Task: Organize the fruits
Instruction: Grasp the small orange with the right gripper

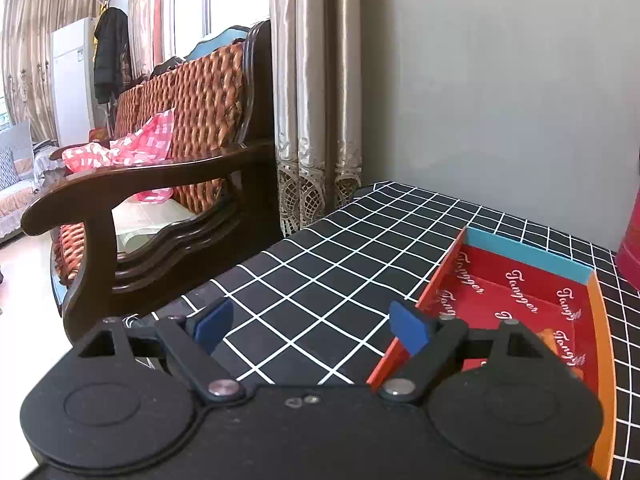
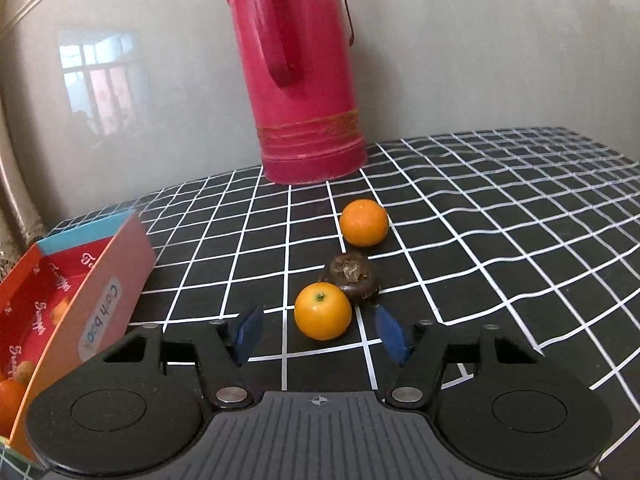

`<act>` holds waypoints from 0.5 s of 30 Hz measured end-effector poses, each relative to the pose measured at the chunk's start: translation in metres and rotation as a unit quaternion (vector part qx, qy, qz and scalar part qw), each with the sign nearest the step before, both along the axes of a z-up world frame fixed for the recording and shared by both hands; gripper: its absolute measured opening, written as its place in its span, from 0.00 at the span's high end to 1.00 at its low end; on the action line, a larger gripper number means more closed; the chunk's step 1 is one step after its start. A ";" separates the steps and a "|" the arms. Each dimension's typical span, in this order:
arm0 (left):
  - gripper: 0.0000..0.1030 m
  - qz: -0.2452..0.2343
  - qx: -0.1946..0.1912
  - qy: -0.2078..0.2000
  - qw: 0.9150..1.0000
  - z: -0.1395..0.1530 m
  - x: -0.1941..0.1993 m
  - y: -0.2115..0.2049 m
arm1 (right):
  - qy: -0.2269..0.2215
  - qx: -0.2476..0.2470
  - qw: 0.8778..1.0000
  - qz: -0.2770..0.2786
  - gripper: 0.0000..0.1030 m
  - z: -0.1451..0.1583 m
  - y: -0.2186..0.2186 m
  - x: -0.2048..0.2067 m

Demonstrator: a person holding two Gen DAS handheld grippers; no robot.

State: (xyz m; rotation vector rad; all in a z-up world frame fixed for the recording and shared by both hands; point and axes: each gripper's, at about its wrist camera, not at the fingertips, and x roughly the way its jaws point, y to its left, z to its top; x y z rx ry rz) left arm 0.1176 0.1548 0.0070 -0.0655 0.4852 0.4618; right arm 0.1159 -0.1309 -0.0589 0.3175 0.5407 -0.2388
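My left claw (image 1: 311, 330) hangs wide over the checked cloth (image 1: 320, 256) with nothing between its blue pads (image 1: 214, 322). At its two o'clock sits the red box (image 1: 520, 292), a shallow open carton with a blue far wall, orange side walls and white script across its red lining; from this side only a sliver of something orange shows at the near right corner, behind my own linkage.

My right claw (image 2: 318, 330) stands about half spread, and the near orange (image 2: 323, 311) lies between its tips with a gap on either side, so the pads are not pressing it. At one o'clock from that orange, touching it, rests a dark brown fruit (image 2: 354, 278), and at twelve o'clock beyond that, just apart, the second orange (image 2: 364, 222). The same box lies at nine o'clock in this view, and orange fruit (image 2: 10, 396) shows low inside it, cut off by the picture's edge, so I cannot count it.

The cloth is black with a white grid and rumples toward three o'clock. A tall red jug (image 2: 304, 80) stands at twelve o'clock against a pale wall. In the left view a dark wooden sofa (image 1: 160, 200) with woven orange cushions sits at ten o'clock, and silvery curtains (image 1: 316, 92) hang beside it.
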 end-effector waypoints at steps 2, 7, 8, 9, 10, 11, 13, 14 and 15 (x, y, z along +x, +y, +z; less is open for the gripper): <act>0.23 0.002 0.002 0.000 1.000 0.000 0.000 0.001 | 0.003 0.011 1.000 0.002 0.45 -0.001 -0.002 0.002; 0.23 0.004 0.003 0.006 1.000 -0.002 0.001 0.005 | 0.012 -0.011 1.000 0.011 0.69 -0.002 0.004 0.008; 0.23 0.005 0.002 0.007 1.000 -0.002 0.002 0.005 | 0.012 -0.015 1.000 0.013 0.69 -0.002 0.005 0.008; 0.23 0.006 0.002 0.007 1.000 -0.002 0.001 0.005 | 0.012 -0.017 1.000 0.016 0.69 -0.002 0.006 0.008; 0.23 0.006 0.001 0.006 1.000 -0.002 0.001 0.006 | 0.012 -0.017 1.000 0.018 0.69 -0.002 0.007 0.008; 0.23 0.007 0.001 0.006 1.000 -0.002 0.001 0.006 | 0.012 -0.016 1.000 0.022 0.69 -0.002 0.007 0.008; 0.23 0.005 0.001 0.007 1.000 -0.002 0.001 0.005 | 0.012 -0.016 0.999 0.030 0.69 -0.002 0.010 0.007; 0.23 0.005 0.001 0.007 1.000 -0.002 0.001 0.006 | 0.010 -0.016 0.999 0.033 0.69 -0.001 0.010 0.006; 0.23 0.004 0.002 0.008 1.000 -0.002 0.001 0.005 | 0.008 -0.018 0.999 0.035 0.69 0.000 0.011 0.004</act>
